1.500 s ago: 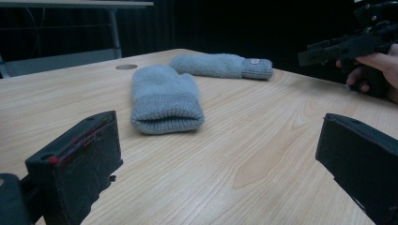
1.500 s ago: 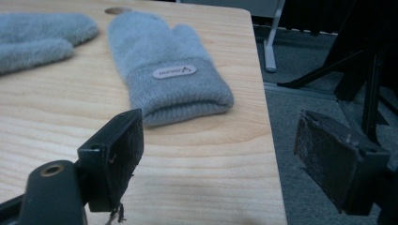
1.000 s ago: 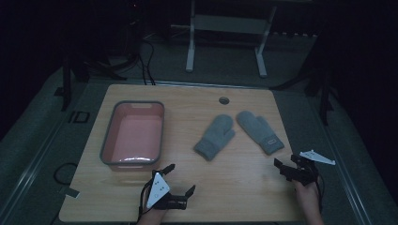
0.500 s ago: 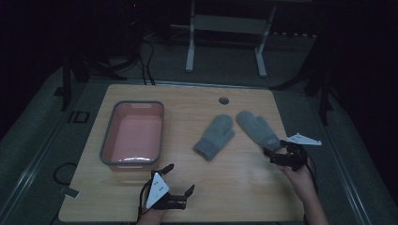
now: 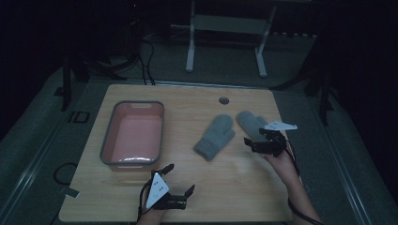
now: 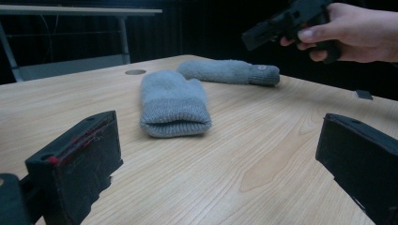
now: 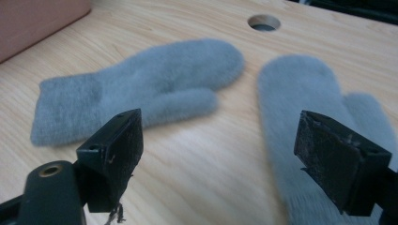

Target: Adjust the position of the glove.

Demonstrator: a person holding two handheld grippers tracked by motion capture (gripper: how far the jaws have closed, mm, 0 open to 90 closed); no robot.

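Observation:
Two grey knitted mittens lie flat on the wooden table (image 5: 197, 98). The left mitten (image 5: 215, 137) (image 6: 172, 101) (image 7: 141, 86) points away from me; the right mitten (image 5: 251, 123) (image 6: 227, 71) (image 7: 309, 112) lies beside it. My right gripper (image 5: 252, 138) (image 7: 220, 159) hovers open over the cuff end of the right mitten, nothing between its jaws. My left gripper (image 5: 179, 179) (image 6: 220, 154) rests open near the table's front edge, aimed at the left mitten's cuff. The right hand and its gripper (image 6: 286, 26) show in the left gripper view.
A pink tub with a grey rim (image 5: 109, 140) stands on the table's left half. A round cable hole (image 5: 224, 100) (image 7: 264, 22) sits near the far edge. Metal frame legs (image 5: 190, 42) and cables lie on the dark floor beyond.
My right gripper has moved left and forward from the table's right edge to the cuff of the right mitten. The left gripper has stayed in place.

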